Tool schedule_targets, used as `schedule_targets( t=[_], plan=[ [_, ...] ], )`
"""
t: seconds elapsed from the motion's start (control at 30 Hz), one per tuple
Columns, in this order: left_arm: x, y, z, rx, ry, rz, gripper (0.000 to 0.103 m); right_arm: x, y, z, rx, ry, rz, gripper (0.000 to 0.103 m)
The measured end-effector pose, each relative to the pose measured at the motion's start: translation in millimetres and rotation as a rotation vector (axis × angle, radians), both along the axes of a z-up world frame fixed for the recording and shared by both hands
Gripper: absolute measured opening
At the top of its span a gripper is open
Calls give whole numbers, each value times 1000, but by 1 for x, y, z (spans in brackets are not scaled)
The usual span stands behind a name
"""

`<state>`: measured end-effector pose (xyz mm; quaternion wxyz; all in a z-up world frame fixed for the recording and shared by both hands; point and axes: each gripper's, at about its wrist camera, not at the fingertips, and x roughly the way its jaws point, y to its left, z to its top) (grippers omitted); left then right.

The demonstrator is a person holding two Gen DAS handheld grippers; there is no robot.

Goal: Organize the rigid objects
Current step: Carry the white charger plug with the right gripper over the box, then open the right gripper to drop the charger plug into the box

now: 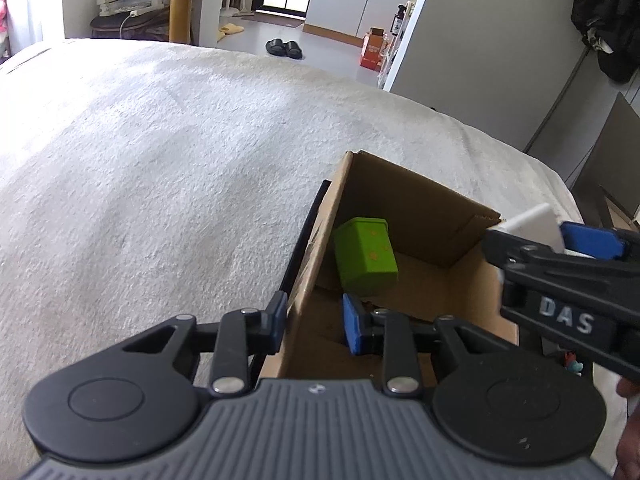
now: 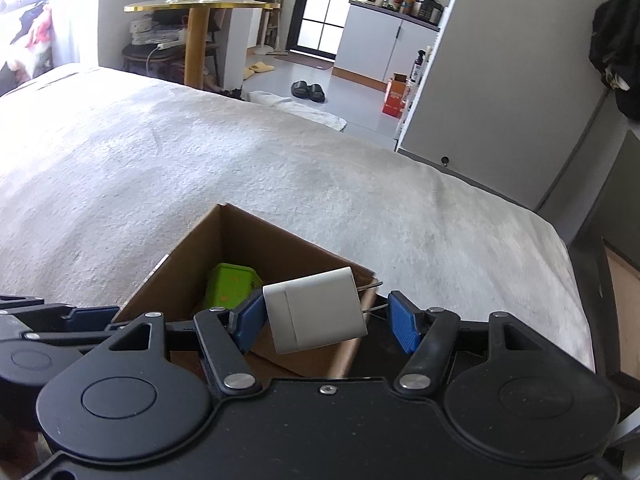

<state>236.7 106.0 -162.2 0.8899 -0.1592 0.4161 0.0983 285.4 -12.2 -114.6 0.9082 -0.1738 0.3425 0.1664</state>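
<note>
An open cardboard box (image 1: 404,216) sits on a bed covered with a cream blanket (image 1: 168,152), close to the blanket's near right corner. Inside the box, a green block (image 1: 366,256) with small orange dots lies tilted against the left wall. The left gripper (image 1: 314,324) straddles that left wall, one blue pad outside the box and the other inside, with a gap on each side of the cardboard, so its jaws stand released and grip nothing. The right gripper (image 2: 326,322) hovers over the near right part of the box, and between its pads sits a white charger (image 2: 316,310) whose two metal prongs point to the right. The charger's left side touches the left blue pad (image 2: 250,320), while the right pad stands apart from its body (only the lower prong comes close to it), so the jaws appear spread rather than clenched on the charger, which is tilted above the box opening. In the left wrist view the charger (image 1: 536,224) shows as a white corner above the box's far right edge. Beyond the bed, black slippers (image 2: 308,90) lie on the floor, and an orange carton (image 2: 394,94) stands by the wall.
</note>
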Motion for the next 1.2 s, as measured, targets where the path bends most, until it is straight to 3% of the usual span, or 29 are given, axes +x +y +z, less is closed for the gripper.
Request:
schedule_targets(
  t=[0.27, 0.43, 1.2],
  plan=[
    [-3, 3, -2, -24, -13, 5, 27, 9, 16, -2, -28, -18, 39, 64],
    [-4, 4, -1, -30, -14, 8, 26, 4, 23, 1, -88, -98, 64, 68],
    [-10, -8, 16, 38, 8, -17, 26, -32, -60, -2, 63, 16, -108, 69]
  ],
)
